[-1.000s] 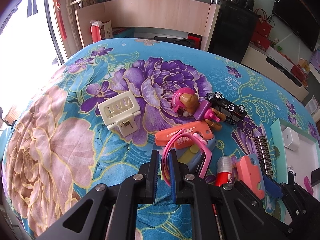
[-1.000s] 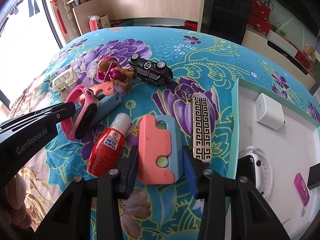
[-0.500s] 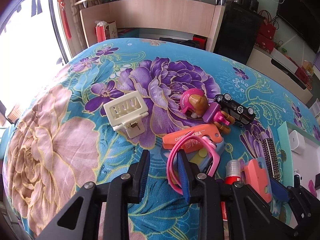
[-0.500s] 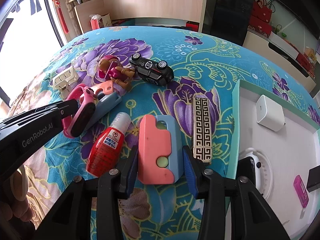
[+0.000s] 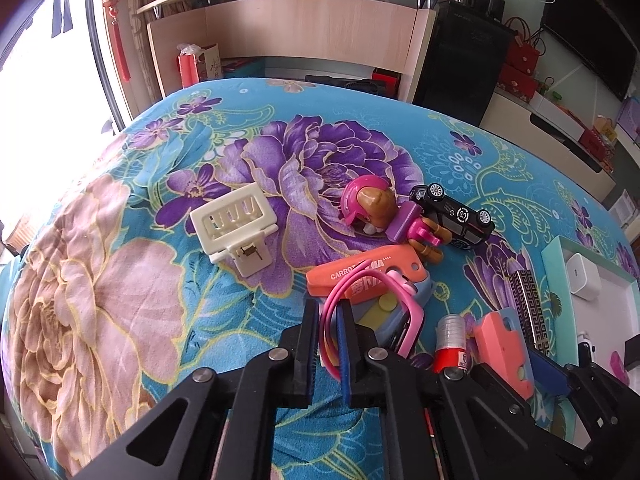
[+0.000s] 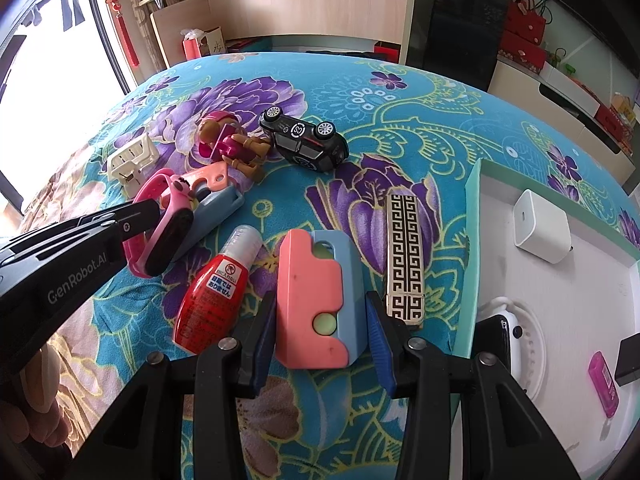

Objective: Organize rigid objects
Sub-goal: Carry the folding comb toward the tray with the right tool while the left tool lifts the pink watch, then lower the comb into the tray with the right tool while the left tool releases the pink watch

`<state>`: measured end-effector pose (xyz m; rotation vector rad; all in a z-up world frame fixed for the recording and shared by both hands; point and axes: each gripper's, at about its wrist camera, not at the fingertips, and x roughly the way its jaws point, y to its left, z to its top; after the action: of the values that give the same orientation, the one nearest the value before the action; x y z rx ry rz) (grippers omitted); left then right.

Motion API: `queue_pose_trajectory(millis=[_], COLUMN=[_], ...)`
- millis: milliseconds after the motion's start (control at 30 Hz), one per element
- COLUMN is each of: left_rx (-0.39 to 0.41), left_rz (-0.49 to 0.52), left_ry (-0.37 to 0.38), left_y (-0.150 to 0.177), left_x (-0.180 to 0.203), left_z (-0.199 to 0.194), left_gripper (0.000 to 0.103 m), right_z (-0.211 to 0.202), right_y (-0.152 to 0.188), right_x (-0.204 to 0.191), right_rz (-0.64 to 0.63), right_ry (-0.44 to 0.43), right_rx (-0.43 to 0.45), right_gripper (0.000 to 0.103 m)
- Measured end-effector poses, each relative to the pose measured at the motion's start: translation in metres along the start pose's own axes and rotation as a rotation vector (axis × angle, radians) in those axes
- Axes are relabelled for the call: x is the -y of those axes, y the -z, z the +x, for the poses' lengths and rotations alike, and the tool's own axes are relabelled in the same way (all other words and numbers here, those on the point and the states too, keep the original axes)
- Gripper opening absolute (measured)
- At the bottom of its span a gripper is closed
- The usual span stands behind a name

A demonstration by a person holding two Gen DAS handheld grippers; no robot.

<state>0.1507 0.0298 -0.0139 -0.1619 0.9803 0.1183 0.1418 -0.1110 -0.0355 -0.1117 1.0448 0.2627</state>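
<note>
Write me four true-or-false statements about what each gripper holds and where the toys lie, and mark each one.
1. The left gripper is shut on the pink watch band. True.
2. The right gripper clamps the red glue bottle. False: its pads press the pink-and-blue block; the bottle lies beside it.
3. The black toy car lies on its side on the floral blanket. True.
4. The white charger plug lies on the blanket. False: it sits in the white tray.
</note>
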Motion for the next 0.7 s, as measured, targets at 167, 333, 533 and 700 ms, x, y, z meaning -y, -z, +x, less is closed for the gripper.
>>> queue_pose_trajectory(millis=[167, 333, 533, 700], left_rx=[0.018, 0.069, 0.133, 0.141], left_rz=[-0.008, -0.032, -0.036, 0.003], left_ry=[0.021, 0.049, 0.077, 0.135], left_y=[-0.001, -0.005, -0.011, -0.013], left_x=[0.000, -0.002, 0.003, 0.027], left_z=[-0.007, -0.025, -0.047, -0.052], left_gripper=[0.008, 0.008, 0.008, 0.008], right_z=[-0.006, -0.023, -0.048, -0.064], right_y=[-0.001, -0.004, -0.008, -0.006], right_x=[0.005, 0.010, 0.023, 0.050], right_rz=[0.029, 0.050, 0.100, 0.161], right_ry=[-0.032, -0.052, -0.055, -0.019], right_rx=[0.020, 0.082, 0.157, 0.185], right_gripper=[0.044, 0.044, 0.044, 0.044])
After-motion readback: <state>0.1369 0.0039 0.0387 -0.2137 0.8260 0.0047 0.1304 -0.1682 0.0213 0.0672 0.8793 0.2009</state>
